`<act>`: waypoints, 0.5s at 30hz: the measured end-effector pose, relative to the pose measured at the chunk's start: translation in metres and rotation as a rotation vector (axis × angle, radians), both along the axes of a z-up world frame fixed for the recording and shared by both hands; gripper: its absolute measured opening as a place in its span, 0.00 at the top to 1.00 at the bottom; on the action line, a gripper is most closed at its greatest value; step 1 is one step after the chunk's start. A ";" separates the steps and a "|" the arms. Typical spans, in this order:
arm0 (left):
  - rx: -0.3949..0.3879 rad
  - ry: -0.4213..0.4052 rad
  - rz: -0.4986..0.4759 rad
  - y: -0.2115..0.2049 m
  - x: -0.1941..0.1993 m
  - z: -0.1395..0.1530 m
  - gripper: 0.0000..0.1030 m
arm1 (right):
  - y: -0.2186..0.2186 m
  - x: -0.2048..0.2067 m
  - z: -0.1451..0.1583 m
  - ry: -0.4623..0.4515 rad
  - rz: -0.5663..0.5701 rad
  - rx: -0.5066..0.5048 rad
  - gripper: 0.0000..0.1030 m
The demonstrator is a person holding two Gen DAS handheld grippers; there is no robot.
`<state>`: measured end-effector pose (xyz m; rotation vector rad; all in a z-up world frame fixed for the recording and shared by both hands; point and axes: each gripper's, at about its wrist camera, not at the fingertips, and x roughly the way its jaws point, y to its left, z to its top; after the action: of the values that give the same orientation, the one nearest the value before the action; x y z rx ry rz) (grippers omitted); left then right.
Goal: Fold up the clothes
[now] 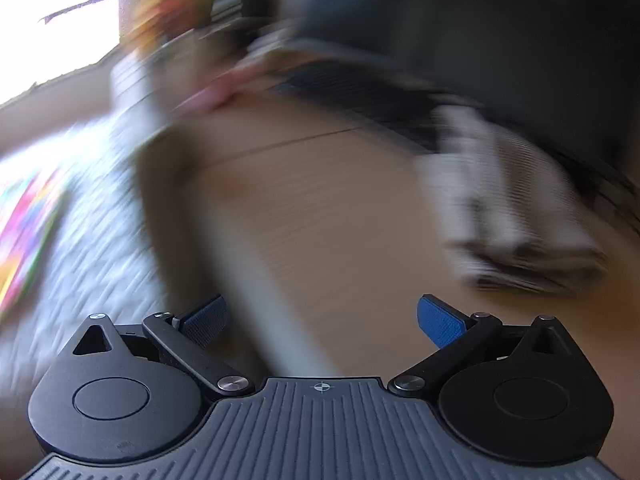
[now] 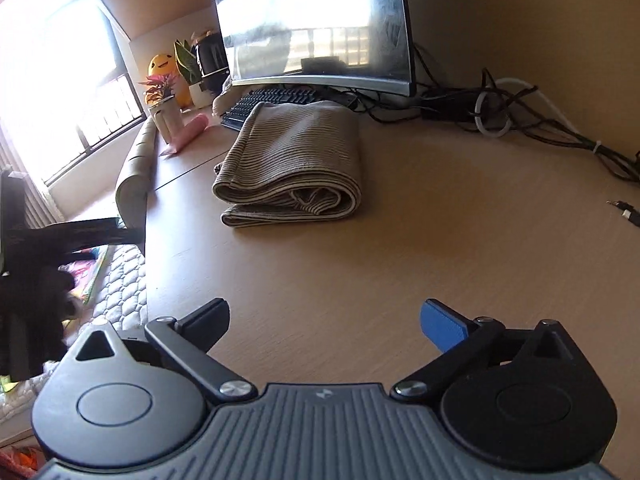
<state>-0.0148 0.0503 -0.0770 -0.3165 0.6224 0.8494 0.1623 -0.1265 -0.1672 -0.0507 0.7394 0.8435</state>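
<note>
No words or numbers I can read in either view; on my left gripper (image 1: 322,316) housing, one small crosshair mark, a circle quartered, at centre; on my right gripper (image 2: 325,320) housing, a small pale logo in the same spot, too small to make out; monitor (image 2: 316,24) shows only glare, no text; left view badly blurred.

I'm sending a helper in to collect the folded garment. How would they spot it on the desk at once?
Start at the big monitor at the back of the wooden desk. Just in front of it, partly over the dark keyboard, lies the folded garment. It is the only cloth on the desk: beige with fine dark stripes, folded into stacked layers.
</note>
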 end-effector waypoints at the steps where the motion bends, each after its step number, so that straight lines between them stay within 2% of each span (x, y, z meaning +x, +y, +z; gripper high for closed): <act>1: 0.031 0.019 -0.075 -0.007 0.012 -0.002 0.05 | -0.001 -0.002 0.002 -0.011 -0.004 -0.004 0.01; 2: 0.050 0.058 -0.134 -0.012 0.023 -0.005 0.25 | -0.003 -0.005 0.004 -0.021 -0.008 -0.007 0.01; 3: 0.060 0.109 -0.173 -0.016 0.033 -0.011 0.40 | -0.005 -0.007 0.007 -0.034 -0.009 -0.005 0.01; 4: 0.068 0.143 -0.199 -0.019 0.041 -0.015 0.59 | -0.008 -0.010 0.010 -0.048 -0.010 -0.003 0.02; 9: 0.063 0.149 -0.243 -0.015 0.054 -0.023 0.65 | -0.009 -0.011 0.015 -0.039 -0.020 0.005 0.03; 10: 0.057 0.145 -0.255 -0.012 0.057 -0.023 0.71 | -0.009 -0.010 0.013 -0.031 -0.016 0.001 0.03; 11: 0.061 0.146 -0.272 -0.011 0.060 -0.024 0.84 | -0.007 -0.009 0.010 -0.018 -0.015 -0.010 0.03; 12: 0.080 0.155 -0.298 -0.013 0.065 -0.025 0.89 | -0.004 -0.008 0.007 -0.004 -0.014 -0.023 0.03; 13: 0.101 0.164 -0.319 -0.015 0.070 -0.028 0.99 | -0.002 -0.007 0.003 0.010 -0.013 -0.035 0.03; 15: 0.143 0.175 -0.308 -0.015 0.073 -0.033 1.00 | 0.002 -0.005 -0.003 0.033 -0.012 -0.064 0.03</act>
<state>0.0581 0.0353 -0.1102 -0.0139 0.7465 0.6245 0.1574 -0.1240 -0.1706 -0.0898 0.7972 0.8111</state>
